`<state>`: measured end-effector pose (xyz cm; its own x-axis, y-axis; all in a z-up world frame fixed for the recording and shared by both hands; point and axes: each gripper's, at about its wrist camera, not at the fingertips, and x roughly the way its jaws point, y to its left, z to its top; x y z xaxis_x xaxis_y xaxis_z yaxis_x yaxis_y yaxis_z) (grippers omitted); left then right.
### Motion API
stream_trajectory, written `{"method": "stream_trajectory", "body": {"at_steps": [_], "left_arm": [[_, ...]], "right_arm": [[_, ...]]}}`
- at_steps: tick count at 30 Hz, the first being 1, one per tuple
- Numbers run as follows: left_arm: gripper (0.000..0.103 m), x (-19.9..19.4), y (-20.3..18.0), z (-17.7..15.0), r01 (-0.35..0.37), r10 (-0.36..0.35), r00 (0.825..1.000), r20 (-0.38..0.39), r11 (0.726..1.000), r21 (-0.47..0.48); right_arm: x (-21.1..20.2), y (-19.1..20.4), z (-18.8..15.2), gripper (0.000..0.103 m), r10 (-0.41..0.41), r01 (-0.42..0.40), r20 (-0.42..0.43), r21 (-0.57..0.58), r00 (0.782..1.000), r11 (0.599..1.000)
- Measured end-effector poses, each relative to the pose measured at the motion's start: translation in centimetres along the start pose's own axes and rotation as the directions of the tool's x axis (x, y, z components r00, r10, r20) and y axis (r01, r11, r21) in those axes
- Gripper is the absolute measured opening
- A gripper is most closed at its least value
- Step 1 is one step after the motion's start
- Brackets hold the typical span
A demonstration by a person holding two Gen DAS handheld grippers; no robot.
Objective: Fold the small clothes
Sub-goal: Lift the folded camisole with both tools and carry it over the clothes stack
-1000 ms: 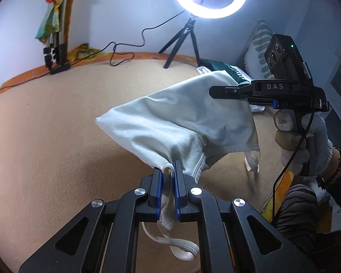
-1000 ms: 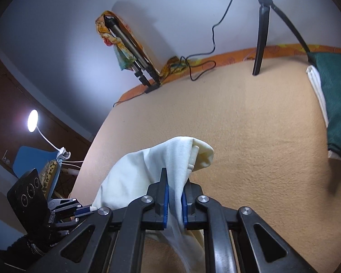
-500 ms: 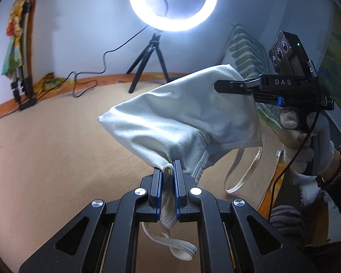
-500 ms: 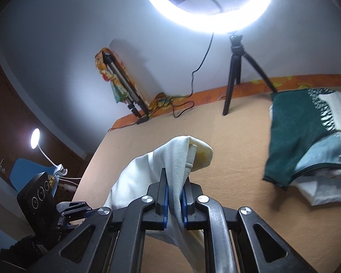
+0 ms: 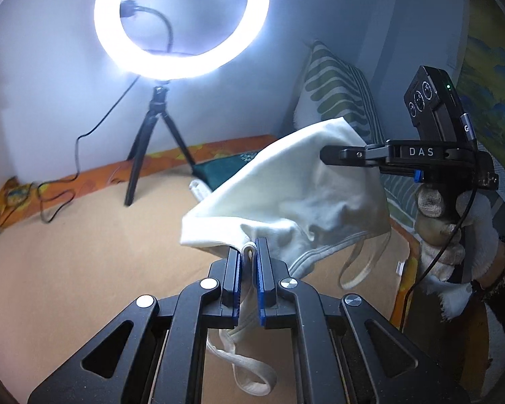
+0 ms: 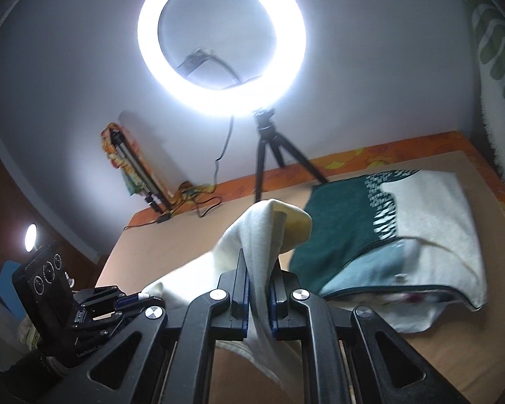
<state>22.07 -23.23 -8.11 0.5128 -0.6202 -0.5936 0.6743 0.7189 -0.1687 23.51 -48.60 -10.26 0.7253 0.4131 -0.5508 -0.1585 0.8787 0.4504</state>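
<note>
both tongs are clenched on the white top, left gripper at a strap edge, right gripper on the other end, and it hangs in the air between them, above the tan mat. no fold made yet by the look of it; spreading it flat and all the folding are left. a green-and-white pile lies on the mat beyond. ring light on a tripod glares at the pale wall, cushion in the corner.

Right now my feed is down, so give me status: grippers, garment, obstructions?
Left hand-held gripper and right hand-held gripper both shut on white garment. Garment held up between them. Folded clothes on bed ahead.
</note>
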Motion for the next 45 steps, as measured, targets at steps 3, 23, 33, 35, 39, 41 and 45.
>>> {"method": "stream_trajectory", "body": {"at_steps": [3, 23, 33, 35, 39, 41, 45], "left_arm": [[0.006, 2.4, -0.6, 0.8, 0.036, -0.036, 0.999, -0.014, 0.999, 0.006], [0.053, 11.4, 6.4, -2.6, 0.105, -0.154, 0.982, -0.107, 0.925, -0.365], [0.007, 15.9, 6.5, -2.8, 0.221, -0.282, 0.958, -0.057, 0.847, -0.483], [0.005, 15.8, 6.3, -2.6, 0.206, -0.260, 0.964, -0.057, 0.862, -0.463], [0.004, 14.0, 4.9, -2.0, 0.187, -0.221, 0.974, -0.044, 0.904, -0.384], [0.003, 13.1, 4.0, -1.4, 0.180, -0.204, 0.978, -0.035, 0.923, -0.341], [0.003, 11.7, 2.6, 0.4, 0.190, -0.201, 0.980, -0.012, 0.945, -0.267]], "right_arm": [[0.4, -2.7, 0.7, 0.006, -0.016, 0.016, -0.009, 0.024, 1.000, 1.000], [6.6, -14.6, 2.0, 0.007, -0.062, 0.072, -0.093, 0.105, 0.994, 0.992], [7.1, -16.4, 0.9, 0.011, -0.004, 0.022, -0.098, 0.179, 0.995, 0.984], [6.7, -16.0, 0.5, 0.011, 0.000, 0.015, -0.088, 0.168, 0.996, 0.986], [5.3, -14.3, -0.1, 0.009, 0.014, -0.006, -0.065, 0.132, 0.998, 0.991], [4.5, -13.5, -0.3, 0.008, 0.016, -0.010, -0.052, 0.118, 0.999, 0.993], [2.8, -12.6, 0.1, 0.008, 0.009, -0.007, -0.020, 0.092, 1.000, 0.996]]}}
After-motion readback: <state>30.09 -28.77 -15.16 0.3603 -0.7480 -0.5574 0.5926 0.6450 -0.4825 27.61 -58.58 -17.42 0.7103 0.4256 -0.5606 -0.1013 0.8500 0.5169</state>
